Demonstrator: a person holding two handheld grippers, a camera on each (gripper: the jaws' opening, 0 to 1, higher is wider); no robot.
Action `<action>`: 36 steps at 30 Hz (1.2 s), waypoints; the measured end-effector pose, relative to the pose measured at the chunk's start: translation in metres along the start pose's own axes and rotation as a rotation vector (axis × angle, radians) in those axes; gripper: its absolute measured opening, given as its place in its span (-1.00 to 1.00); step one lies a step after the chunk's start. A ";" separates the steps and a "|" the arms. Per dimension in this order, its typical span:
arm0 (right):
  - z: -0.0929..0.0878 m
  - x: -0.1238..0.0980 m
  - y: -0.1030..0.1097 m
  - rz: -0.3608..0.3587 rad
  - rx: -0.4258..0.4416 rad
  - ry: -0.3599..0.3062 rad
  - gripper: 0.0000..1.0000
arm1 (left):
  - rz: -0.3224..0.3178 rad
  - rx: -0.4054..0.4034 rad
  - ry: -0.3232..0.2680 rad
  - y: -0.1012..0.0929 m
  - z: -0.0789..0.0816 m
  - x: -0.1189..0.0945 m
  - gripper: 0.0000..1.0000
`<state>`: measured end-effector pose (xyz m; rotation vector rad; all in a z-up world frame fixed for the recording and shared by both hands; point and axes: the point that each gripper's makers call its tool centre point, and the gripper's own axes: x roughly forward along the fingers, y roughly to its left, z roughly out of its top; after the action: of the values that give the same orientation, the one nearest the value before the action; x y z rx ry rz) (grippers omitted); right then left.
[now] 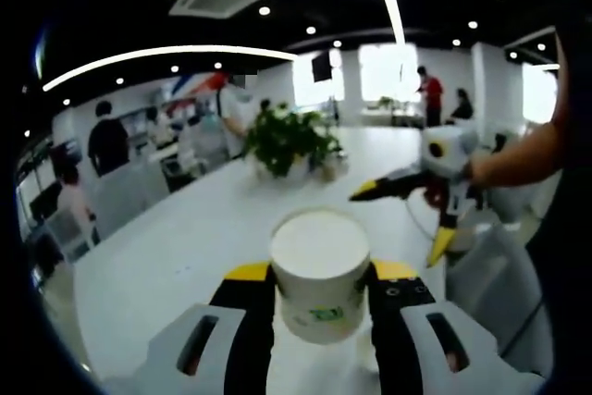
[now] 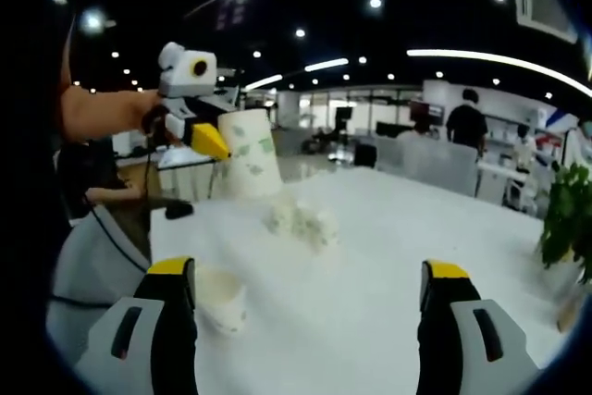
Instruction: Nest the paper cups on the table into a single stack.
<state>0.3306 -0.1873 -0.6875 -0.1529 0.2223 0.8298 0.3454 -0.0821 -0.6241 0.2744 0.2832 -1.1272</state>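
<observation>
A white paper cup (image 1: 319,275) with green print sits between the yellow-tipped jaws of my left gripper (image 1: 319,279), which is shut on it above the white table (image 1: 185,247). In the right gripper view the same cup (image 2: 252,156) hangs in the left gripper (image 2: 215,141) at upper left, wide end down. Another paper cup (image 2: 222,299) lies on its side on the table, just beside the left jaw of my right gripper (image 2: 308,268). That gripper is wide open with nothing in it. It also appears as the right gripper (image 1: 403,219) to the right of the held cup.
A potted green plant (image 1: 291,141) stands at the far end of the table, also seen as the plant (image 2: 569,219) at the right edge. Small white crumpled shapes (image 2: 301,219) lie mid-table. People and desks fill the office behind. A person's arm (image 1: 518,159) reaches in.
</observation>
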 end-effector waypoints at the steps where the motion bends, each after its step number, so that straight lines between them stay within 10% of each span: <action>1: 0.000 0.000 0.000 0.000 0.000 -0.002 0.99 | 0.000 -0.003 -0.004 -0.002 0.001 0.000 -0.24; 26: 0.018 0.003 0.017 0.046 -0.035 -0.019 0.90 | -0.055 0.009 -0.017 -0.041 0.005 -0.003 -0.24; 36: 0.036 0.004 0.060 0.245 0.060 -0.048 0.54 | -0.065 -0.069 -0.124 -0.038 0.019 -0.013 -0.24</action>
<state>0.2939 -0.1363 -0.6565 -0.0499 0.2234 1.0679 0.3072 -0.0933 -0.6044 0.1346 0.2221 -1.1913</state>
